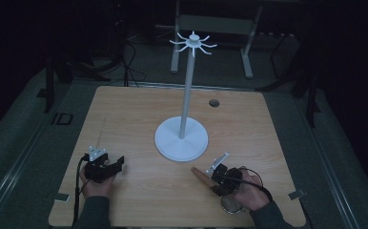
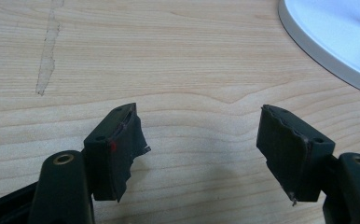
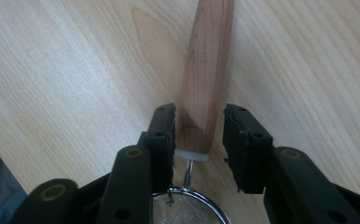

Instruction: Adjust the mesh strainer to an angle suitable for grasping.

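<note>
A pale wooden table (image 1: 125,114) spans the centre of the high view, with dark floor around it. At mid-frame stands a white stand (image 1: 186,95): a round base, a slim upright pole and a crown of short hooks at the upper centre. A small dark hole (image 1: 214,102) lies in the tabletop to the stand's upper right.

At lower left of the high view, the left gripper (image 1: 113,167) rests low over bare wood, well apart from the stand. The left gripper view (image 2: 199,142) adds that its jaws stand wide apart with nothing between them, and that the base's white rim sits at the upper right corner.

At lower right of the high view, the right gripper (image 1: 209,175) lies over a strainer (image 1: 206,179), whose wooden handle points toward the stand's base and whose mesh bowl shows beneath the hand. The right gripper view (image 3: 199,135) shows what the high view cannot: the handle (image 3: 206,84) lies between the jaws near its white collar, one jaw touching it, the other just beside it with a narrow gap, so the grip is not complete.
</note>
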A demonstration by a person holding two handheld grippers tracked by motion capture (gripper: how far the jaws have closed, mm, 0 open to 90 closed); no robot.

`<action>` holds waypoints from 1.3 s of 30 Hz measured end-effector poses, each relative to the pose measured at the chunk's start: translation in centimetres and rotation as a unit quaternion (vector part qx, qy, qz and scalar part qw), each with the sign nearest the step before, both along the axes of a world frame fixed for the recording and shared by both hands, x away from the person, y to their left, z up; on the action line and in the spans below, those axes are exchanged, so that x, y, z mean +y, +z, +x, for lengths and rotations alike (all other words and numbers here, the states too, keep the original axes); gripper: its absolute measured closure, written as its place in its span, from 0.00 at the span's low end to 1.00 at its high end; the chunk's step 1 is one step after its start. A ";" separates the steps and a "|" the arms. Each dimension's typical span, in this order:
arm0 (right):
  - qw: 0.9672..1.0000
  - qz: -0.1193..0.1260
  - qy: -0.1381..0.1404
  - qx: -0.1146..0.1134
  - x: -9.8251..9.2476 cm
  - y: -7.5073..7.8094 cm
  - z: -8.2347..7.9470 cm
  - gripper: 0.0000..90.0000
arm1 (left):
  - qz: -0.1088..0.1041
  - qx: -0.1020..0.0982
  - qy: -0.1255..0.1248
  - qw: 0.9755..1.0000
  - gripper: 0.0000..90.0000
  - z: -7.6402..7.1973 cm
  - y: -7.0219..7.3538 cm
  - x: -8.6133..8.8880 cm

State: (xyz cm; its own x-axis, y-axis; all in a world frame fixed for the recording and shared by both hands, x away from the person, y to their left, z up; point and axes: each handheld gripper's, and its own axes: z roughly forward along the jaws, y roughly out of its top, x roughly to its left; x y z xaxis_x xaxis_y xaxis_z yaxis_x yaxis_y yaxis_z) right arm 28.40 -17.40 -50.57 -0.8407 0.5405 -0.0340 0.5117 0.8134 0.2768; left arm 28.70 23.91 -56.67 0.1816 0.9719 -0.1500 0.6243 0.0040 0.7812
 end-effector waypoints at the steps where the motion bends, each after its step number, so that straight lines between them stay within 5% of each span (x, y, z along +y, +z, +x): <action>1: 1.000 -0.002 0.000 0.003 0.0 -0.1 0.1 0.73 | 0.000 0.000 0.000 1.000 0.34 0.0 0.0 0.0; 18: 0.998 -0.028 -0.023 0.043 0.1 -1.7 1.0 0.74 | 0.000 0.000 0.000 1.000 0.34 0.0 0.0 0.0; 39: 0.998 -0.035 -0.033 0.027 -0.1 -1.7 1.0 0.77 | 0.000 0.000 0.000 1.000 0.34 0.0 0.0 0.0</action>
